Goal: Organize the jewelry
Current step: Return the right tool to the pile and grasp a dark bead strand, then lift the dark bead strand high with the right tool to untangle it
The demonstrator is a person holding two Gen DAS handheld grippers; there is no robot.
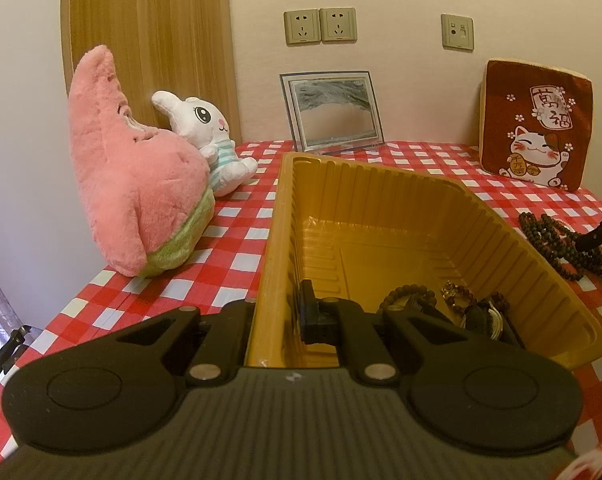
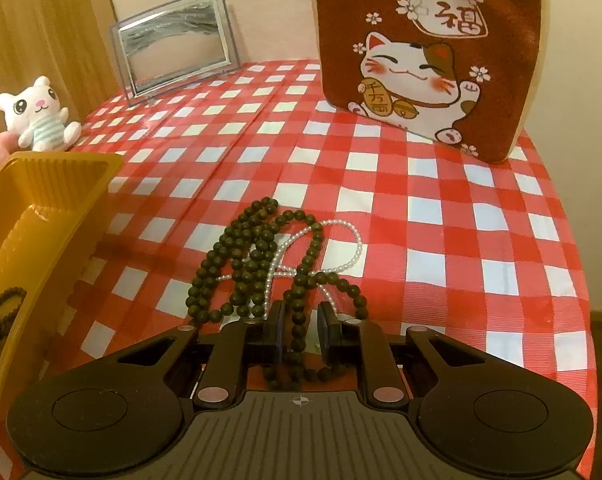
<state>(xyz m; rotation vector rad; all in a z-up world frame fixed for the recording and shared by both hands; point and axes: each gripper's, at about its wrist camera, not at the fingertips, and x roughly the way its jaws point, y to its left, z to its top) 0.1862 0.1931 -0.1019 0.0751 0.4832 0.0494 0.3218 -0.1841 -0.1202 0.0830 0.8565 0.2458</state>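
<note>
Two grippers — my left gripper (image 1: 279, 312) pinches the yellow tray (image 1: 513, 236) wall; my right gripper (image 2: 300, 330), parted, straddles the dark bead necklace (image 2: 257, 256) on the checkered cloth (image 2: 421, 208) beside the tray.

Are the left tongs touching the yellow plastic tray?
Touching. The left wrist view shows the left tongs closed over the yellow plastic tray's near wall, one finger inside against it.
</note>
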